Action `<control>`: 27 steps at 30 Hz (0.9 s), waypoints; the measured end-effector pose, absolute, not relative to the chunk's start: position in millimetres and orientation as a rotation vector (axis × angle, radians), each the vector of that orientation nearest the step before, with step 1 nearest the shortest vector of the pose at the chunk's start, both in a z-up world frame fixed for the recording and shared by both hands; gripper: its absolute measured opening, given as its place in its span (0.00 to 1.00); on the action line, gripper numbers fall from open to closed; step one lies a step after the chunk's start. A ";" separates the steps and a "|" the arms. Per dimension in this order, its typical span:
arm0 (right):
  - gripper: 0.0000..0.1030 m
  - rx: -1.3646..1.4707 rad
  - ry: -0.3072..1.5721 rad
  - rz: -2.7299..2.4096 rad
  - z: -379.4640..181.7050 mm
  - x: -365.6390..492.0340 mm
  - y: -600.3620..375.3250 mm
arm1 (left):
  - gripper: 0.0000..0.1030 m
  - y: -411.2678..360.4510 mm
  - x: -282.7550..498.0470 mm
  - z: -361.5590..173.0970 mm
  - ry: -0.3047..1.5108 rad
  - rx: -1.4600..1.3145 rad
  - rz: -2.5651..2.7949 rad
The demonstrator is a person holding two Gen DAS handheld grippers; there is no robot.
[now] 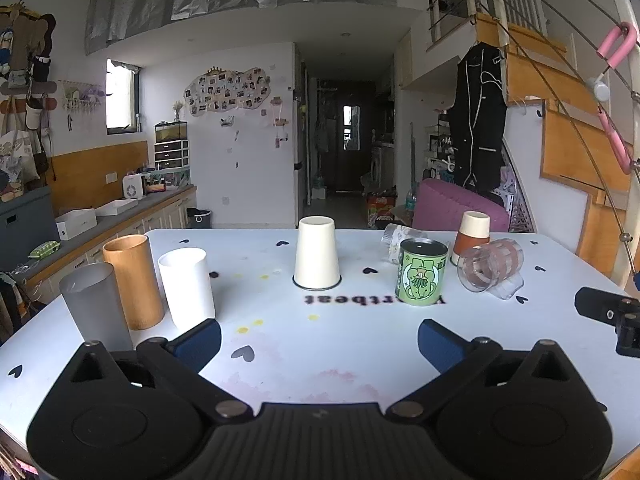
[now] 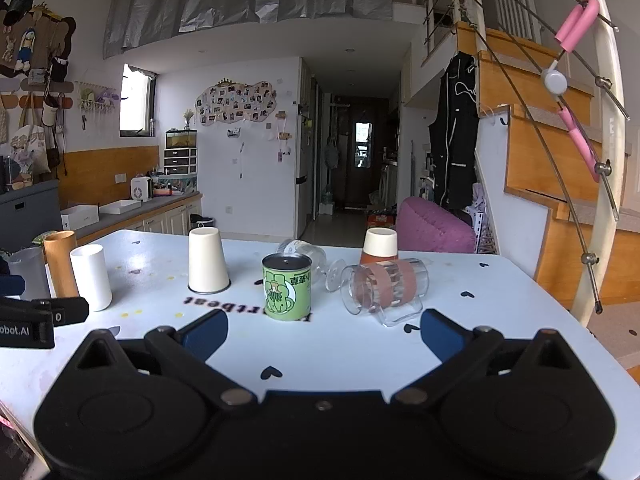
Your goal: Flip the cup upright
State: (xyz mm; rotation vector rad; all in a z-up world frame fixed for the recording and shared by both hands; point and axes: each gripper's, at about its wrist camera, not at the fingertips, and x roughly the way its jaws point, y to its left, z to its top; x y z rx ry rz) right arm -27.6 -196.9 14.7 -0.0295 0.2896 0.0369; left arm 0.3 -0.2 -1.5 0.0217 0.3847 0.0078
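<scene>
1. The cream paper cup [image 1: 317, 252] stands upside down, rim on the white table [image 1: 360, 344], about mid-table and straight ahead of the left gripper [image 1: 319, 340]. In the right wrist view the same cup [image 2: 208, 259] sits left of centre.
2. Which cup the task means is a judgement: a second upturned cup with a brown lower band [image 2: 380, 246] stands at the far side, and a clear ribbed glass mug [image 2: 384, 286] lies on its side near the right gripper [image 2: 324, 330].
3. The left tongs are spread wide and hold nothing; the cream cup lies well beyond their blue pads [image 1: 200, 342].
4. The right tongs are likewise wide open and empty, pointing between the green tin and the toppled mug.
5. The step in hand looks like the approach: no cup is touched yet. The next move likely calls for reaching forward, closing on a cup's wall, lifting, and rotating it half a turn before setting it down.
6. Beside the cream cup stands a green tin [image 1: 422, 272] with a cartoon figure and characters too small to read.
7. Printed on the table, inverted, is lettering [image 1: 374, 300] that seems to read "heartbeat", partly hidden by the tin.
8. To the left stand three upright tumblers: grey [image 1: 94, 304], wooden [image 1: 134, 280], white [image 1: 186, 286].
9. A black part of the left device [image 2: 24, 322] in the right wrist view reads "obot.AI".
</scene>
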 end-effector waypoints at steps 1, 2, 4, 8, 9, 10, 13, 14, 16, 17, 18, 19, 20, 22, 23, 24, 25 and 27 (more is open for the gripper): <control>1.00 -0.030 0.289 0.037 14.6 -27.5 -196.8 | 1.00 -0.7 0.6 -0.7 0.386 0.022 0.008; 1.00 -0.030 0.289 0.037 14.5 -27.5 -196.8 | 1.00 -0.9 0.6 -0.8 0.387 0.022 0.009; 1.00 -0.030 0.290 0.037 14.4 -27.4 -197.0 | 1.00 -1.3 0.5 -0.8 0.388 0.022 0.011; 1.00 -0.029 0.290 0.038 14.2 -27.3 -197.1 | 1.00 1.5 2.3 -1.3 0.392 0.020 0.013; 1.00 -0.030 0.290 0.037 14.1 -27.3 -196.8 | 1.00 1.3 2.4 -1.3 0.391 0.020 0.013; 1.00 -0.029 0.291 0.038 14.2 -27.2 -197.1 | 1.00 1.4 2.5 -1.2 0.392 0.020 0.013; 1.00 -0.029 0.291 0.037 14.2 -27.3 -197.0 | 1.00 1.5 2.4 -1.4 0.391 0.020 0.013; 1.00 -0.029 0.290 0.038 14.1 -27.3 -197.0 | 1.00 1.6 2.4 -1.3 0.391 0.020 0.013; 1.00 -0.029 0.291 0.038 14.1 -27.2 -197.0 | 1.00 1.5 2.4 -1.3 0.392 0.020 0.012; 1.00 -0.029 0.292 0.038 14.1 -27.2 -196.9 | 1.00 1.5 2.4 -1.3 0.391 0.021 0.012; 1.00 -0.029 0.291 0.038 14.1 -27.3 -196.9 | 1.00 1.6 2.5 -1.3 0.391 0.021 0.012; 1.00 -0.029 0.292 0.038 14.1 -27.3 -196.9 | 1.00 1.5 2.4 -1.3 0.391 0.020 0.012; 1.00 -0.029 0.292 0.038 14.1 -27.3 -196.8 | 1.00 1.5 2.4 -1.3 0.392 0.021 0.012; 1.00 -0.029 0.292 0.038 14.2 -27.5 -196.9 | 1.00 1.5 2.4 -1.3 0.391 0.021 0.013; 1.00 -0.029 0.292 0.038 14.2 -27.5 -196.8 | 1.00 1.5 2.5 -1.3 0.392 0.020 0.012; 1.00 -0.029 0.292 0.038 14.2 -27.5 -196.8 | 1.00 1.5 2.4 -1.3 0.392 0.020 0.012; 1.00 -0.029 0.292 0.038 14.2 -27.6 -196.8 | 1.00 1.4 2.4 -1.3 0.392 0.020 0.013; 1.00 -0.028 0.292 0.038 14.1 -27.6 -196.8 | 1.00 1.5 2.4 -1.3 0.392 0.021 0.013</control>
